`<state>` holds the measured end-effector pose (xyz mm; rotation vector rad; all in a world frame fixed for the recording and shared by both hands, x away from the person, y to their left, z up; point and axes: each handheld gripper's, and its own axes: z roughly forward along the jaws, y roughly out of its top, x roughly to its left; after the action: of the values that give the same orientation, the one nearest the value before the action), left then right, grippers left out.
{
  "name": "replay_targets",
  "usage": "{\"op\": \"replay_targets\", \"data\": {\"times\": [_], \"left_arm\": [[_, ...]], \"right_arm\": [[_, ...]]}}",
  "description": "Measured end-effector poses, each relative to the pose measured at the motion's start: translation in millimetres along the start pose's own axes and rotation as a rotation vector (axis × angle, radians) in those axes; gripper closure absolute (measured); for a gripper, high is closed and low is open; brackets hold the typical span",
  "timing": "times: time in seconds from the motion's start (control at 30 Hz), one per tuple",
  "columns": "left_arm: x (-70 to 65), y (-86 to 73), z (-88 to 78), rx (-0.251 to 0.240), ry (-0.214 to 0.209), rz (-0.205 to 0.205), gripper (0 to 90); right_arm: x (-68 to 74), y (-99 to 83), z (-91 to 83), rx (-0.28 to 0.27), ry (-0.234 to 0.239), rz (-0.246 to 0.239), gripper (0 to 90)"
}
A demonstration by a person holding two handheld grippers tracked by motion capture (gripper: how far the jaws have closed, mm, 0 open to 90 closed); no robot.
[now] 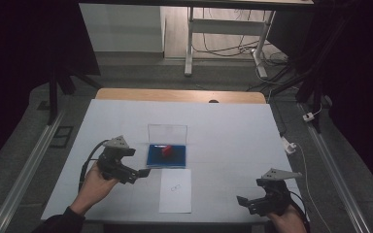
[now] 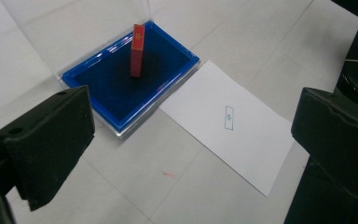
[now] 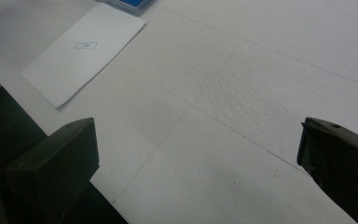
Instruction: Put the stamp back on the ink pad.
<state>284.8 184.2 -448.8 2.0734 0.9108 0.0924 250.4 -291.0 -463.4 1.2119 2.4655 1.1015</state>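
White table [image 1: 233,131]: blue box [image 1: 167,156] w/ red block [image 1: 166,151] upright inside, paper [image 1: 176,190] just below. Left gripper [image 1: 144,172] beside box, right gripper [image 1: 239,200] far off; both wide open, empty.

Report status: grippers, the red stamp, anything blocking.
Left gripper open, empty, beside the blue ink pad. Right gripper open, empty, at the near table edge. Red stamp upright on the pad, lid up. Nothing blocking; paper sheet lies alongside.

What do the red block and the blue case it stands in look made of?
Red block: looks like painted or lacquered wood or plastic; flat faces, crisp edges, dull sheen. Blue case: probably clear hard plastic, judging by the see-through rim and upright lid, with a matte deep-blue lining that could be an ink pad or felt.
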Motion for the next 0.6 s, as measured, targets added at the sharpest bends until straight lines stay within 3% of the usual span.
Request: {"op": "replay_targets", "data": {"times": [0.27,0.6], "left_arm": [[-1.9,-18.0,-20.5,-0.031,0.004,-0.032,0.0],[-3.8,-43.3,-47.3,-0.06,0.048,-0.067,0.0]], "right_arm": [[0.3,0.0,0.2,0.0,0.001,-0.003,0.0],[0.4,0.0,0.2,0.0,-0.001,-0.005,0.0]]}}
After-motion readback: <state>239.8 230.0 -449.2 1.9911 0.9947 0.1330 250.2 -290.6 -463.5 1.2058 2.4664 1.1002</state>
